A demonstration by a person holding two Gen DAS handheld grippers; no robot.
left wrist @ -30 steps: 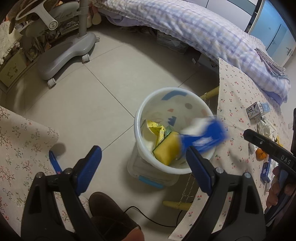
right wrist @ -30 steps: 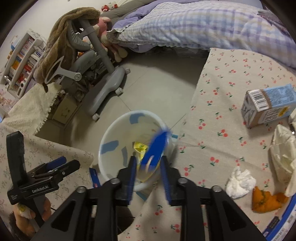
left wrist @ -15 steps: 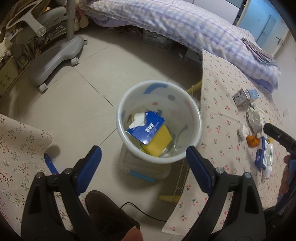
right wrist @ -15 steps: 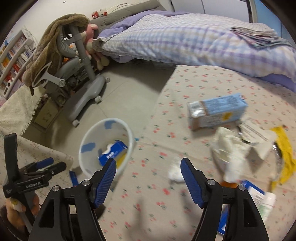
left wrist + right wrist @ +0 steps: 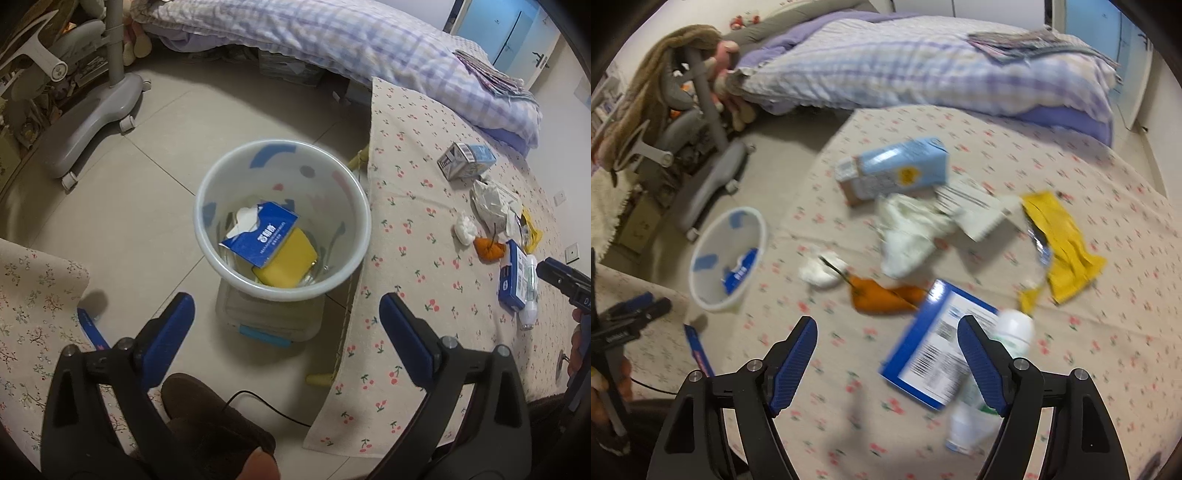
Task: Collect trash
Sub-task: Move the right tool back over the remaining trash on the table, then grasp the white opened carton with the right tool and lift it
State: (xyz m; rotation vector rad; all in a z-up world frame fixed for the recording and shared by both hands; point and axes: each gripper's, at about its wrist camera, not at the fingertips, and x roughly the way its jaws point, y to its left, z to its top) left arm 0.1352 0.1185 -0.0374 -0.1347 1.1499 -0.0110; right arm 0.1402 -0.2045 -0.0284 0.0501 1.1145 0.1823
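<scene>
A white trash bin stands on the floor beside the table; it also shows in the right wrist view. A blue box and a yellow sponge lie in it. My left gripper is open and empty above the bin's near side. My right gripper is open and empty over the table. Below it lie a blue-white box, a white bottle, orange peel, a white tissue wad, a crumpled white wrapper, a yellow wrapper and a light-blue carton.
The table wears a cherry-print cloth. A bed with a plaid quilt stands behind it. A grey chair base sits on the floor at left. A shoe and a black cable lie under my left gripper.
My right gripper opened and dropped the blue box into the bin, then swung right over the table's trash. My left gripper drew back a little and stayed open.
</scene>
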